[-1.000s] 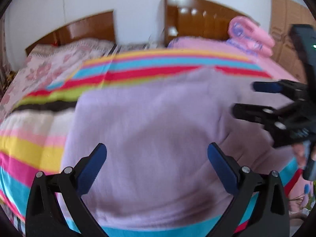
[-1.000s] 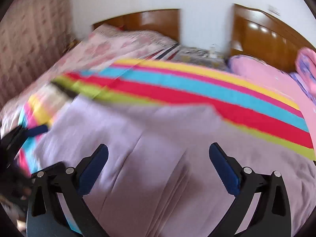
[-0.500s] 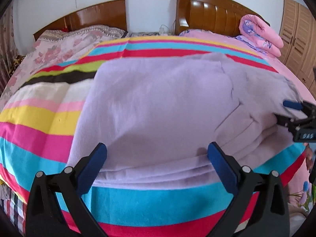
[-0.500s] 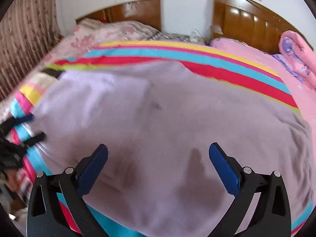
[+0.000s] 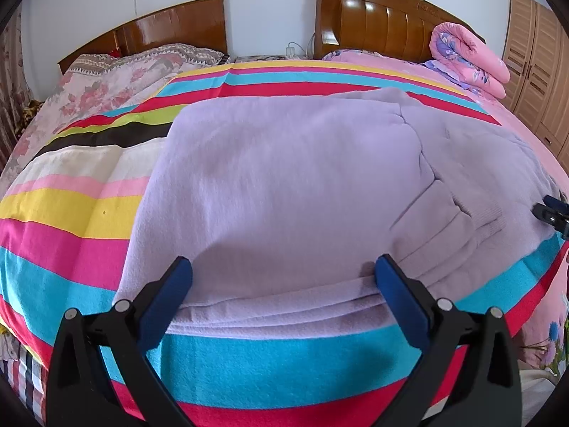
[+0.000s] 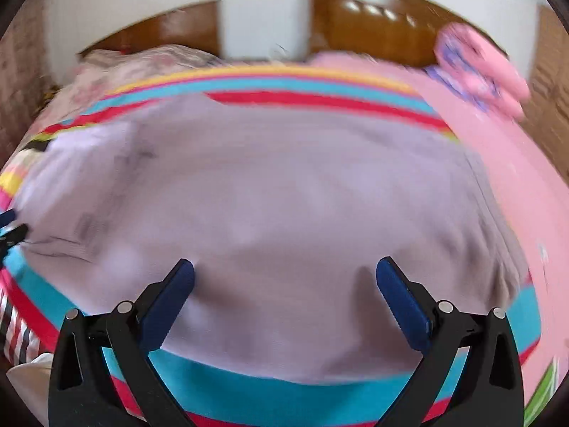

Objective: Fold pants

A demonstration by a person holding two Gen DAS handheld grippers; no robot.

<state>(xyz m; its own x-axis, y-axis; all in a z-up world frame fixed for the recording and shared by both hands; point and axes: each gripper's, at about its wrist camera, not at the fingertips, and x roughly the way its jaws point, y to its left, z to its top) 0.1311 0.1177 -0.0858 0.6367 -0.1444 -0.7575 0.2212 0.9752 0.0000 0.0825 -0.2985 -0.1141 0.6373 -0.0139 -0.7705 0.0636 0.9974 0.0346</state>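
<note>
Lilac fleece pants [image 5: 284, 185] lie folded in layers on a striped blanket [image 5: 71, 220], their stacked edges toward me and a ribbed cuff [image 5: 487, 220] at the right. My left gripper [image 5: 282, 284] hovers open over the near edge, holding nothing. In the blurred right wrist view the same pants [image 6: 284, 195] fill the middle. My right gripper [image 6: 284, 286] is open above them with nothing between its fingers. Its tips [image 5: 553, 210] show at the right edge of the left wrist view; the left gripper's tips [image 6: 10, 227] show at the far left of the right wrist view.
Two wooden headboards [image 5: 384, 25] stand against the white wall. A rolled pink quilt [image 5: 469, 60] lies at the back right, a floral cover [image 5: 106, 85] at the back left. A wooden wardrobe [image 5: 537, 71] stands on the right. The bed's near edge [image 5: 284, 391] drops away below the grippers.
Both grippers have drawn back toward the near edge of the bed, open throughout. The right gripper slid away to the right in the left wrist view. The pants lie still.
</note>
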